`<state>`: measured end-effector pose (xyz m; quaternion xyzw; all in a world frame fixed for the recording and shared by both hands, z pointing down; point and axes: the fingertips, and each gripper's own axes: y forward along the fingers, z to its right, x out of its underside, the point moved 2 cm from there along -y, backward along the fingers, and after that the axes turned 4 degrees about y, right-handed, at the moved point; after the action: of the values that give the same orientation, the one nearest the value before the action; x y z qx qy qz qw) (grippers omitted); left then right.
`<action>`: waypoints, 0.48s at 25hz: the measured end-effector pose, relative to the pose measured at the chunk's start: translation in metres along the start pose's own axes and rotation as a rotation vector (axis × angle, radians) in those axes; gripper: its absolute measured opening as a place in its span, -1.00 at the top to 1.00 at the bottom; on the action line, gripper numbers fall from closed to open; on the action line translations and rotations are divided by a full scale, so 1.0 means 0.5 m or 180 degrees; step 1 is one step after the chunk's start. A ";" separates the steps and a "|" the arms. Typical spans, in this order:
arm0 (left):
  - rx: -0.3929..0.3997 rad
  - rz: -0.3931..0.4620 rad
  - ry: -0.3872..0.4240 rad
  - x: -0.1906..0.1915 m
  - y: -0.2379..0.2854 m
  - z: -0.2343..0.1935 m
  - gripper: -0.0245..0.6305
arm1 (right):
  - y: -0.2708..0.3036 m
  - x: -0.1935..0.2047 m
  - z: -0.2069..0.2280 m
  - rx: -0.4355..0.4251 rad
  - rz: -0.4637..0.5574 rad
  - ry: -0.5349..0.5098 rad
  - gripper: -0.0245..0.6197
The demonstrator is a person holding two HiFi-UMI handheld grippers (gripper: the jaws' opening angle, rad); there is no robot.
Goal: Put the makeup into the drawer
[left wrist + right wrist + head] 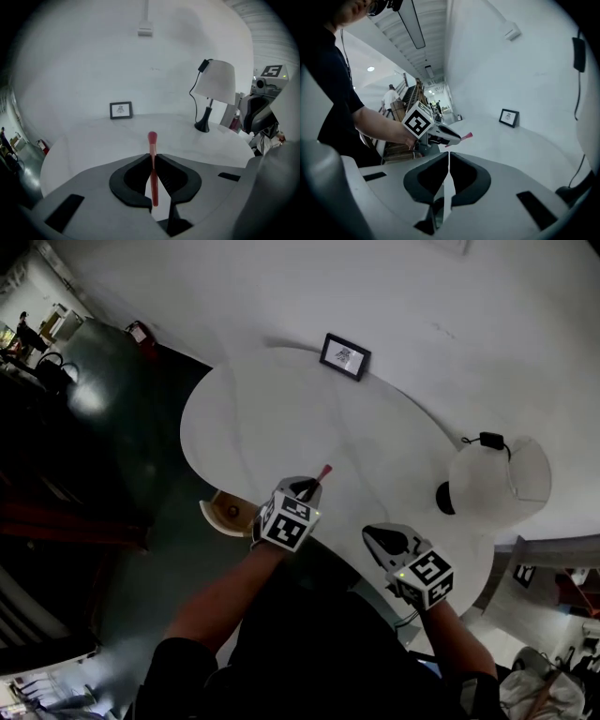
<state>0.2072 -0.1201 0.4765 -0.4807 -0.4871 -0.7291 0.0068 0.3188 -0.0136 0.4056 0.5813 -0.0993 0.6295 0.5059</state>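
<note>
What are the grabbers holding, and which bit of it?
The left gripper pinches a thin red brush by its handle, with the head poking out in front. The right gripper is shut, holding nothing.

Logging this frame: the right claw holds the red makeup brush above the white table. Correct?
No. The left claw holds the red makeup brush above the white table; the left gripper view shows it pinched between those jaws. The right claw is shut and empty.
</note>
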 end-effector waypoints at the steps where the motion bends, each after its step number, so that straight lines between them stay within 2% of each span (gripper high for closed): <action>1: -0.0021 0.0005 -0.0012 0.014 -0.018 -0.018 0.78 | 0.024 -0.008 -0.014 -0.0037 -0.0019 -0.0028 0.86; 12: -0.0171 -0.0033 -0.0013 0.206 -0.206 -0.216 0.78 | 0.275 -0.101 -0.205 -0.0314 -0.0095 -0.0144 0.86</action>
<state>0.0276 -0.0961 0.4701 -0.4796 -0.4699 -0.7410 -0.0108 0.1410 -0.0310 0.3962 0.5712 -0.1329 0.6029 0.5409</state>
